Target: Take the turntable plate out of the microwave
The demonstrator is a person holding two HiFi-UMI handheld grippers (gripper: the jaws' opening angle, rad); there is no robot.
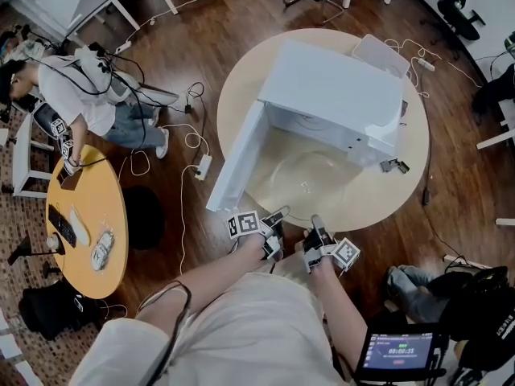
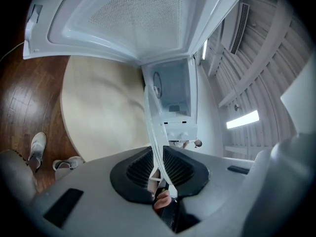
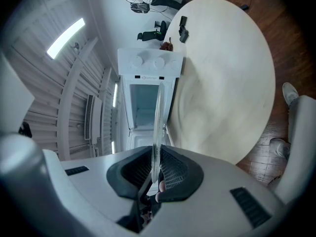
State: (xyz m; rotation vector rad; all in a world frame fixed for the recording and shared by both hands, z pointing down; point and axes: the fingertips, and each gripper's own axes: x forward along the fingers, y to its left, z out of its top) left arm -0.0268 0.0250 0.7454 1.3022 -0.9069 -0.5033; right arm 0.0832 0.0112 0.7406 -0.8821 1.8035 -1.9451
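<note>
Round table (image 1: 237, 103) — turntable plate (image 1: 310, 185) before microwave (image 1: 334, 87); monitor (image 1: 397, 351) digits unreadable.

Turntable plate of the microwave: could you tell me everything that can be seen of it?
The turntable plate is a round disc of clear glass; the pale table shows through it. It is out of the microwave, lying roughly flat before the open door. The left tongs and right tongs each pinch its near rim; their own views show it edge-on. Whether it also rests on the table cannot be told.
</note>
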